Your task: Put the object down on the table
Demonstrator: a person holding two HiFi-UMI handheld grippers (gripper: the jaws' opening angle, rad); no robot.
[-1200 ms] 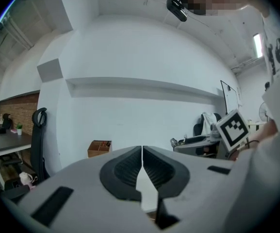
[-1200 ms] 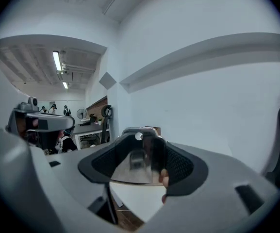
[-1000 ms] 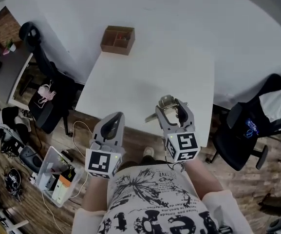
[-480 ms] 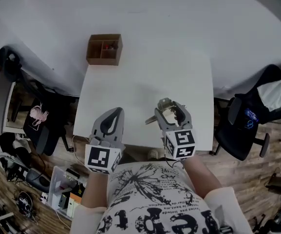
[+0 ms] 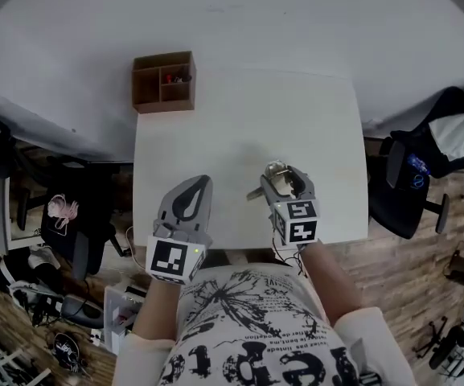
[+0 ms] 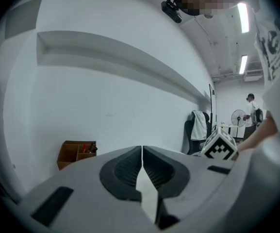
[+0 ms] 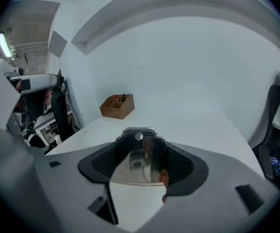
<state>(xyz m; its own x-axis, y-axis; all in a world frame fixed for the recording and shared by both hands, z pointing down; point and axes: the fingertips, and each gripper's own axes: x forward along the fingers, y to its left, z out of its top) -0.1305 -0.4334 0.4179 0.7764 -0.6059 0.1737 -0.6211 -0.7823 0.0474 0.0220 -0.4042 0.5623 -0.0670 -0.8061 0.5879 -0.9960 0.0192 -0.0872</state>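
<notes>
The right claw (image 5: 285, 177) is clamped wide on a shiny metal object (image 7: 139, 155), whose handle pokes out to the claw's left, over the near part of the white tabletop (image 5: 215, 135); whether the object touches it I cannot tell; the left claw (image 5: 191, 190) beside it has its jaws pressed together on nothing; a wooden box (image 5: 163, 81) sits far ahead of both claws.
</notes>
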